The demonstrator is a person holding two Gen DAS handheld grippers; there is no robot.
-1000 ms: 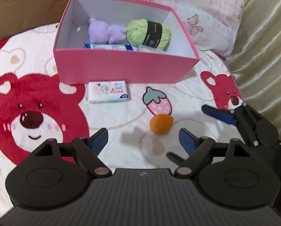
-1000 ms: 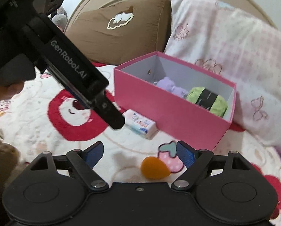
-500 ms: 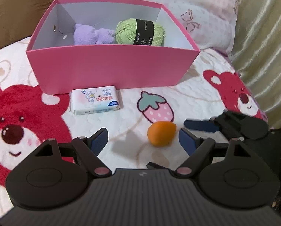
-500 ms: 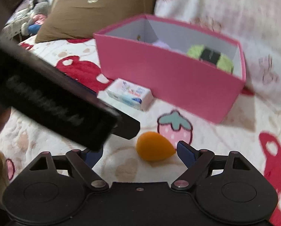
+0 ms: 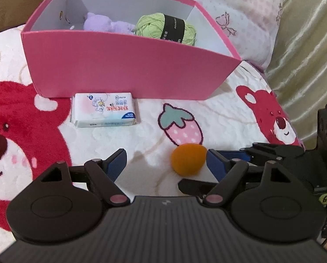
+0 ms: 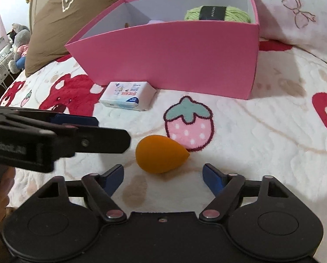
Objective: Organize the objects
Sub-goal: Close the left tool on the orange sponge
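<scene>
1. Bed (image 5: 218, 122) with a white blanket printed with red bears and a strawberry; pillows lie behind.
2. An orange sponge (image 6: 160, 156) lies on the blanket just below the strawberry print, in front of the pink box (image 5: 128, 70).
3. Right tongs (image 6: 162, 178) stand wide, with jaws that have just been closing; the sponge lies just ahead of the tips, roughly centred, untouched.
4. Left tongs (image 5: 165, 164) also stand wide, jaws just narrowed slightly; the sponge lies beside the right-hand finger, whether touching I cannot tell.
5. A tissue pack (image 5: 104, 109) lies against the box front, well left of the sponge.
6. Inside the box are green yarn (image 5: 166, 29) and a purple plush (image 5: 102, 23).
</scene>
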